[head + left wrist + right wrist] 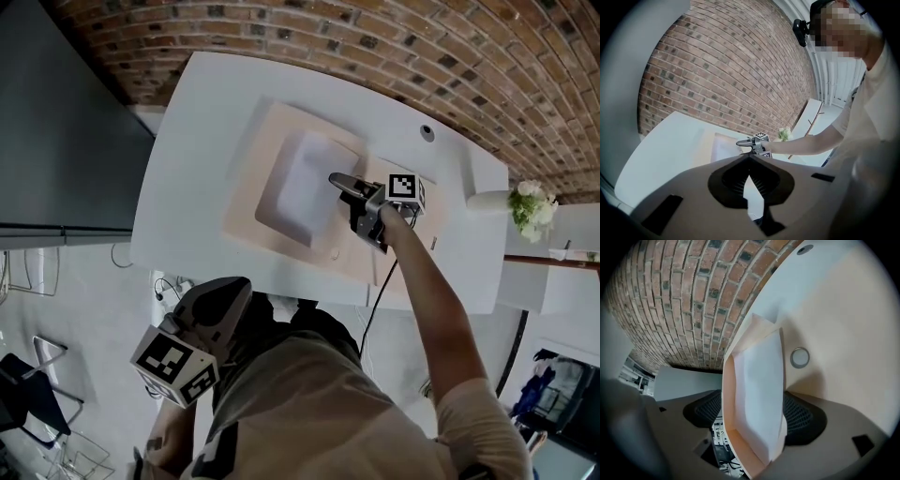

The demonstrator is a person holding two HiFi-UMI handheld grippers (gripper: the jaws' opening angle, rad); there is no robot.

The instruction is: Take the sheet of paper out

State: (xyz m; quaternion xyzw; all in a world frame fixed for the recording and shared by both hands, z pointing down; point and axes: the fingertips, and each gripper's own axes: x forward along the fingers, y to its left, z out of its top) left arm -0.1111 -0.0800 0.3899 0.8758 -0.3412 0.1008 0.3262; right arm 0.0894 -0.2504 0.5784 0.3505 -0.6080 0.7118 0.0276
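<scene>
Sheet of paper (pixel 305 183), white, over the middle of the peach envelope (pixel 246 202), bowed upward off it. In the right gripper view, hemmed by a lifted peach layer of the envelope along one long side and across the end nearest the camera.

Right gripper (pixel 336 178) reaching in over the envelope's right part, arm stretched out behind it, marker cube up. Jaws clenched on the sheet's edge, dark ribbed pads (pixel 806 416) showing on both sides of the paper. Cannot tell whether the lifted peach layer is pinched along with it.

Small metal ring (pixel 800 357) on the envelope's flat face, just beside the held sheet.

Left gripper (pixel 751 161) well apart from the envelope, drawn back off the near edge of the white table (pixel 187 169), close to the person's torso. Jaws pressed together at the tips, nothing between them; only white table visible through the slit lower down.

Envelope flat on the table, roughly central on it. Round hole (pixel 427 133) in the tabletop beyond the envelope's far right corner. White flowers (pixel 530 204) farther right of the envelope, past the table's end. Brick wall (pixel 375 47) behind the envelope's far side.
</scene>
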